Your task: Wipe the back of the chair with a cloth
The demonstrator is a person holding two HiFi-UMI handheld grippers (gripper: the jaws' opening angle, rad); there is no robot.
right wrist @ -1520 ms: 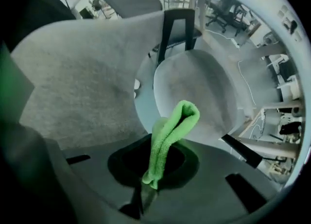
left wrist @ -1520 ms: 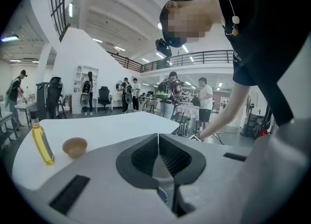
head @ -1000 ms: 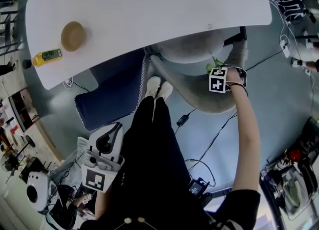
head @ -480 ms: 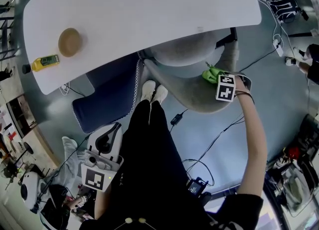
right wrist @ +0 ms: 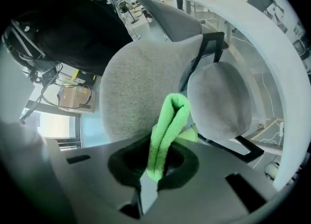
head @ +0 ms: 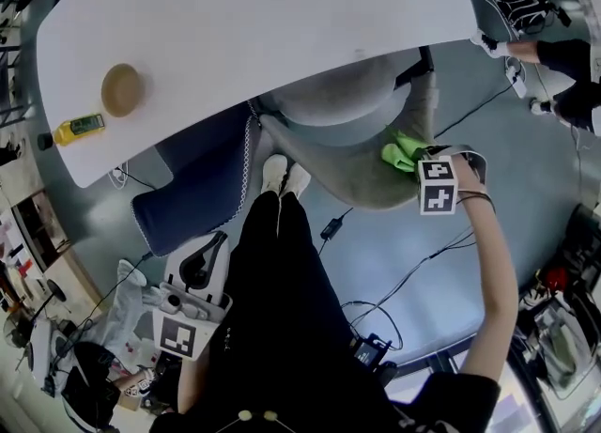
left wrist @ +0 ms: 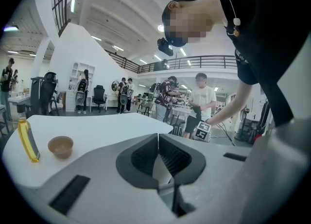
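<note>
Pinching folded green cloth (right wrist: 167, 126) in right gripper (right wrist: 154, 172), holding it at grey chair back (right wrist: 141, 82), carrying left gripper (left wrist: 159, 162) well apart, tongs pressed together on nothing.

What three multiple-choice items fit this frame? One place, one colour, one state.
1. Where is the bowl?
A. On the chair
B. On the white table, beside the yellow bottle
C. On the floor

2. What colour is the cloth?
A. Blue
B. White
C. Green

3. What state is the left gripper in?
A. Shut with nothing in it
B. Shut on the cloth
C. Wide open

Answers:
1 B: the head view shows the bowl on the tabletop next to the bottle.
2 C: the fold clamped in the right gripper is bright green against the grey chair.
3 A: in the left gripper view the jaws meet and nothing is between them.
</note>
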